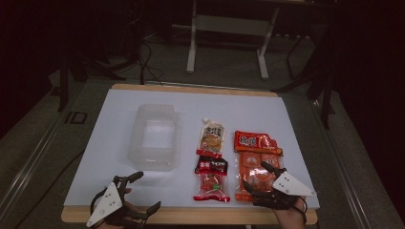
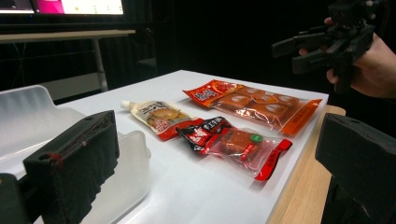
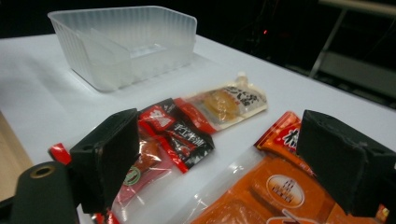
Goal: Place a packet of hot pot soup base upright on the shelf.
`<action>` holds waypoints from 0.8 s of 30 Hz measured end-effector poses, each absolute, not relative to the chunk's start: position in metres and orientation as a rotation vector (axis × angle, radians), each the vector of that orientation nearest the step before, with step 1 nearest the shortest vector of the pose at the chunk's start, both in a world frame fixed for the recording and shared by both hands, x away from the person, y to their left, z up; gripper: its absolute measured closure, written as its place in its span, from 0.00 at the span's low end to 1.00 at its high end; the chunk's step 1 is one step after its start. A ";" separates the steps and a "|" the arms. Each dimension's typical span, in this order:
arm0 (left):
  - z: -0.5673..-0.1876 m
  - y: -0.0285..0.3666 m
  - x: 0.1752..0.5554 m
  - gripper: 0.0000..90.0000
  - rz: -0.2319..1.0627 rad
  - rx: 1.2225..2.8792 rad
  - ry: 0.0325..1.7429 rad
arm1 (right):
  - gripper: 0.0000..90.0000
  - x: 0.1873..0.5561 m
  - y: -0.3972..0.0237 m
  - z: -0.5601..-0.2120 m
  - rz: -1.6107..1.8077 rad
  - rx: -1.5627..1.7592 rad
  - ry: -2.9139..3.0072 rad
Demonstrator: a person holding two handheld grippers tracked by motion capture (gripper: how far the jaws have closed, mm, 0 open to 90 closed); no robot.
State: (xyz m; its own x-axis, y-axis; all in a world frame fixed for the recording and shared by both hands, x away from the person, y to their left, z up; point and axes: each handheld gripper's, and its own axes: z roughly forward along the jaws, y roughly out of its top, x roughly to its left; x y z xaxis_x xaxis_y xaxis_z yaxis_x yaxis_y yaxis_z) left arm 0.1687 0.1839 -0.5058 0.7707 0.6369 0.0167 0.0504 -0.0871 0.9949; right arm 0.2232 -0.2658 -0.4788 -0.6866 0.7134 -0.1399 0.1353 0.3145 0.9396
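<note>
The orange pack (image 3: 280, 196) runs off the bottom edge; its print seems unreadable.

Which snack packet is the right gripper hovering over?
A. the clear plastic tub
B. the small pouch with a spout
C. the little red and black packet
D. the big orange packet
D: in the high view the right gripper sits with open jaws over the near end of the big orange packet, and the right gripper view shows that packet between its jaws.
</note>
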 end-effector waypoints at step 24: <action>-0.506 0.184 0.169 0.00 0.554 1.625 0.564 | 0.12 0.221 -0.245 -0.474 1.405 0.649 2.269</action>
State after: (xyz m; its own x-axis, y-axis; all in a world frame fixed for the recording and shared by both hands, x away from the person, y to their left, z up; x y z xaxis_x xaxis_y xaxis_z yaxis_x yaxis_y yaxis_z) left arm 0.1695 0.1837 -0.5065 0.7636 0.6446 0.0369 0.0486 -0.1143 0.9923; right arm 0.2207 -0.2446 -0.4741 -0.8156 0.5723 -0.0851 0.1790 0.3894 0.9035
